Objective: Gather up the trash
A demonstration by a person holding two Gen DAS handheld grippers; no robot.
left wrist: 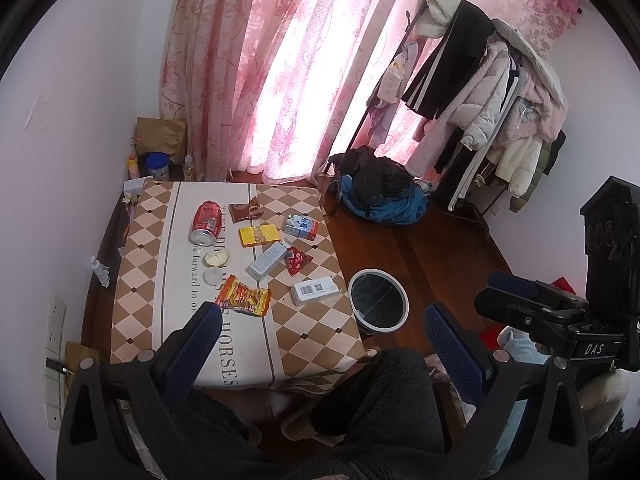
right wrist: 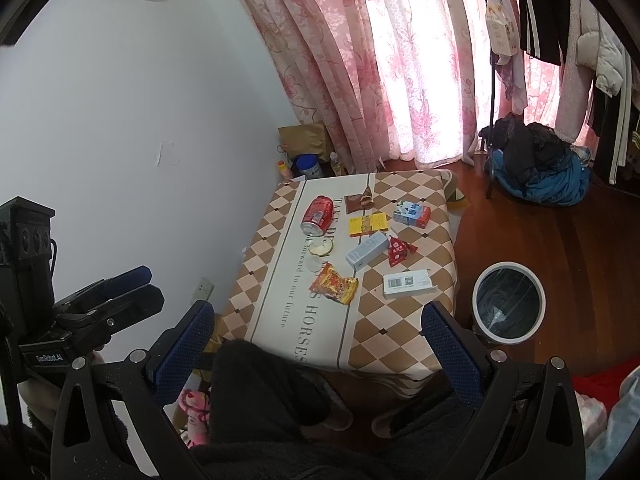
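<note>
A: Both tools hung high above the low table [left wrist: 304,344], jaws spread wide and grasping nothing; the left gripper [left wrist: 324,332] framed the table's near edge, the right gripper [right wrist: 320,336] likewise.

B: And the rubbish?

A: All of it lay ahead of and below the jaws. Closest was the orange snack wrapper [left wrist: 244,296], just beyond the left finger [left wrist: 196,344], its long axis running across the jaw line. Farther ahead lay the red can [left wrist: 207,221] on its side, mouth toward the camera.

B: The bin?

A: The white-rimmed bin [right wrist: 508,300] stood on the floor beyond the right gripper's right finger [right wrist: 448,352], just beside the table. The left tool looked nearer the wrapper, the right nearer the bin
</note>
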